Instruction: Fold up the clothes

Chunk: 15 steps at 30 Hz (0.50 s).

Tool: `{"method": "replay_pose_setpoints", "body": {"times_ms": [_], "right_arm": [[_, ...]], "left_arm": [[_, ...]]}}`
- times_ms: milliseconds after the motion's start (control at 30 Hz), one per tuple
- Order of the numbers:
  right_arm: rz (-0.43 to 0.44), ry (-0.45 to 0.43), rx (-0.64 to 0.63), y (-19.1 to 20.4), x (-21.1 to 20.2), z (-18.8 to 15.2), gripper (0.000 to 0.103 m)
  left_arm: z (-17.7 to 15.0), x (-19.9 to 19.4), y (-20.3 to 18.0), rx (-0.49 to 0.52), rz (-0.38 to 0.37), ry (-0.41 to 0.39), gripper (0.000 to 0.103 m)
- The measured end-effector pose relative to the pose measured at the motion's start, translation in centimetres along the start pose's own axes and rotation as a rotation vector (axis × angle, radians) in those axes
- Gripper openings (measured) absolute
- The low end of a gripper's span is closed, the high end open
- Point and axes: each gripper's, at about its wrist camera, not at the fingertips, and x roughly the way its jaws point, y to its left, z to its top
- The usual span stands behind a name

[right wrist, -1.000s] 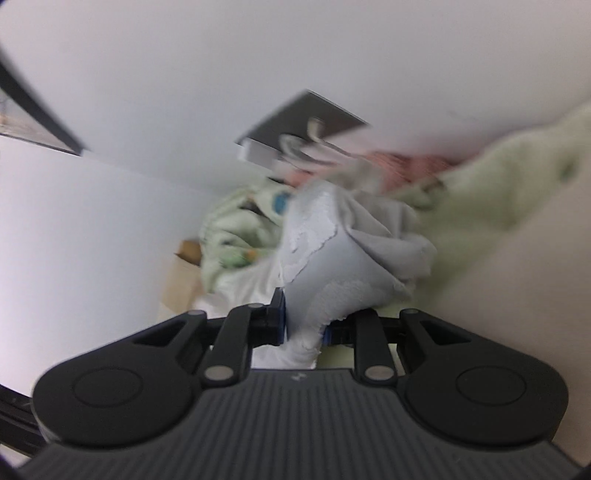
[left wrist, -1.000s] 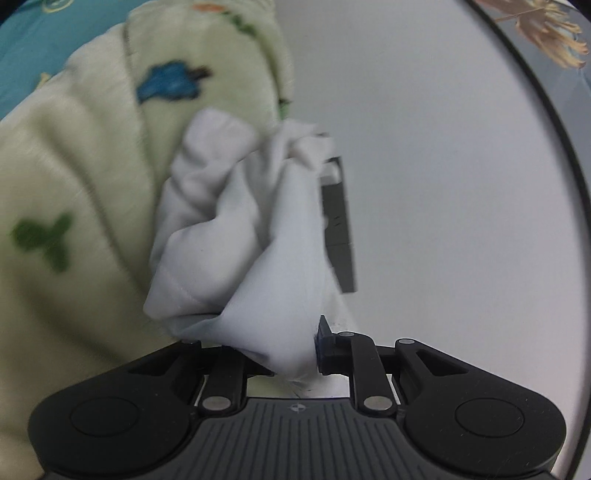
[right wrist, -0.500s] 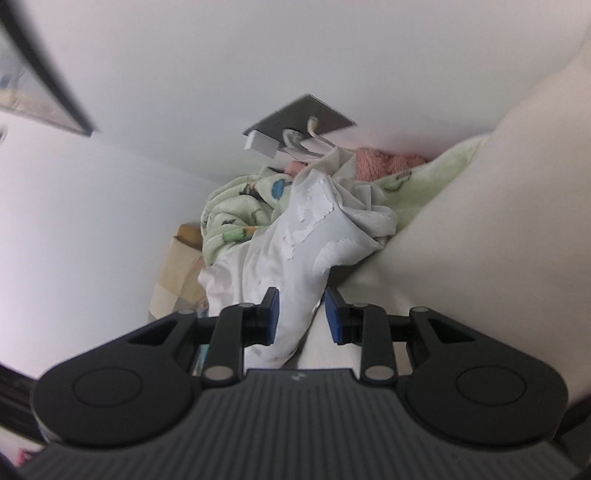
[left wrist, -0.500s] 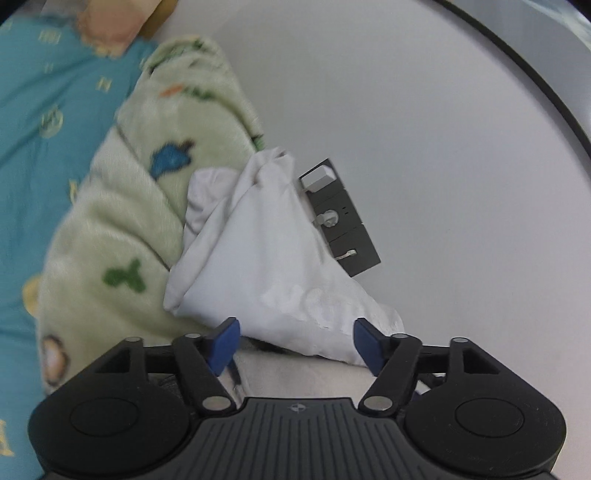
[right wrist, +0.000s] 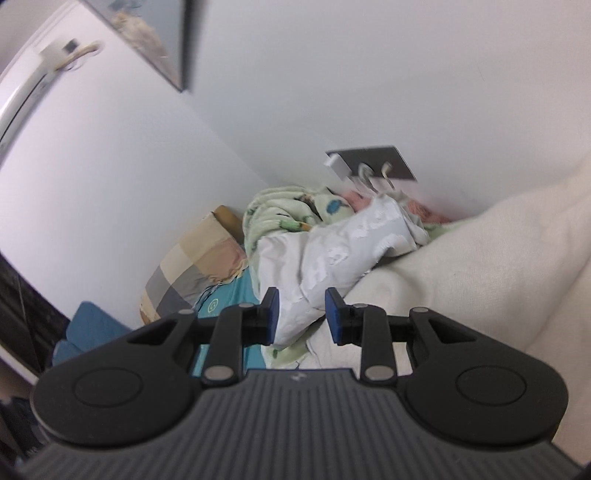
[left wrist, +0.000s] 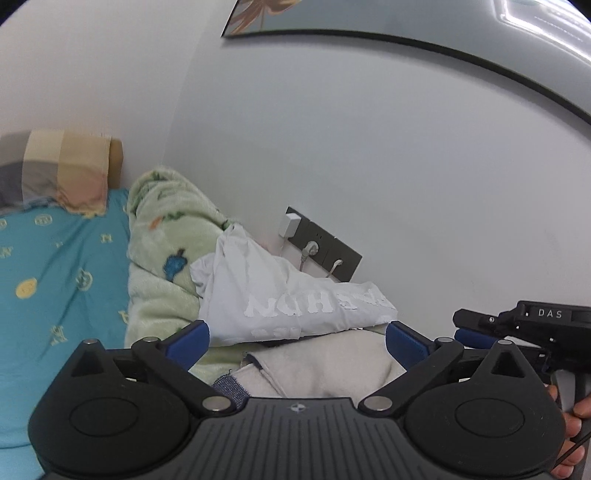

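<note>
One second ago the white T-shirt [left wrist: 280,299] was pinched and bunched in both grippers; half a second ago it was already let go by the left one, and the right one was only slightly parted around it. Now the left gripper [left wrist: 297,334] is spread wide and nothing is held in it, and it has been pulled back from the cloth. The right gripper [right wrist: 301,314] is opened about halfway, with a hanging edge of the shirt seen between its blue pads [right wrist: 272,314], but no pinch is visible. The shirt has been put down as a loose, crumpled bundle with its printed letters on top, so it is judged as set aside and not as neatly folded.

The bundle is laid against the green fleece blanket [left wrist: 162,236] and partly on a cream garment [left wrist: 332,365], close to the wall. The bed is covered by a turquoise sheet [left wrist: 55,266], and a checked pillow [left wrist: 62,166] is placed at its far end. A grey socket panel [left wrist: 325,247] with plugs is fixed on the white wall just behind the shirt, and the lower edge of a framed picture [left wrist: 332,22] is seen above
</note>
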Motion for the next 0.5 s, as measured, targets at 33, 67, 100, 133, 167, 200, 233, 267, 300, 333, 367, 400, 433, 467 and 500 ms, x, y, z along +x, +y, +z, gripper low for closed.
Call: {"method": "replay_pose_setpoints", "body": {"times_ms": [33,67,100,133,167,200,233,267,300,333,367,400,433,467,500], "right_arm": [[0.003,-0.009,-0.026,0.5,-0.7,-0.2,0.031],[0.006,-0.017,-0.053,1.1,-1.4,-0.4,0.031],[0.005,-0.027,-0.078,1.5,-2.1,-0.6,0.031],[0.002,-0.037,-0.099,1.8,-2.7,-0.9,0.033],[0.002,-0.047,-0.119,2.0,-3.4,-1.2,0.039],[0.005,-0.059,-0.137,2.3,-3.9,-1.6,0.043],[0.008,-0.07,-0.156,2.5,-4.5,-1.9,0.054],[0.011,-0.084,-0.178,2.8,-5.0,-2.2,0.062],[0.011,-0.101,-0.203,3.1,-5.5,-2.6,0.065],[0.011,-0.117,-0.229,3.4,-6.0,-2.9,0.068],[0.01,-0.129,-0.254,3.7,-6.3,-3.2,0.068],[0.009,-0.137,-0.276,3.9,-6.5,-3.6,0.068],[0.008,-0.144,-0.294,4.1,-6.7,-4.0,0.068],[0.009,-0.149,-0.312,4.3,-6.8,-4.4,0.068],[0.011,-0.152,-0.327,4.5,-6.8,-4.8,0.068]], "left_arm": [[-0.2,-0.8,-0.4,0.011,0.007,-0.011,0.103],[-0.4,-1.5,-0.7,0.02,0.014,-0.022,0.103],[-0.6,-2.3,-1.1,0.028,0.021,-0.033,0.103],[-0.8,-3.0,-1.3,0.033,0.024,-0.04,0.103],[-1.1,-3.6,-1.5,0.036,0.025,-0.046,0.103],[-1.3,-4.2,-1.7,0.039,0.026,-0.051,0.103],[-1.6,-4.7,-2.0,0.048,0.033,-0.058,0.103],[-1.9,-5.2,-2.2,0.059,0.041,-0.065,0.103],[-2.1,-5.7,-2.4,0.07,0.05,-0.072,0.103],[-2.4,-6.0,-2.5,0.079,0.059,-0.075,0.103],[-2.7,-6.3,-2.7,0.088,0.068,-0.077,0.103],[-3.1,-6.6,-2.8,0.095,0.076,-0.081,0.103],[-3.4,-6.9,-2.9,0.101,0.082,-0.085,0.103],[-3.8,-7.2,-3.0,0.111,0.092,-0.091,0.103],[-4.2,-7.5,-3.1,0.121,0.102,-0.098,0.103]]}}
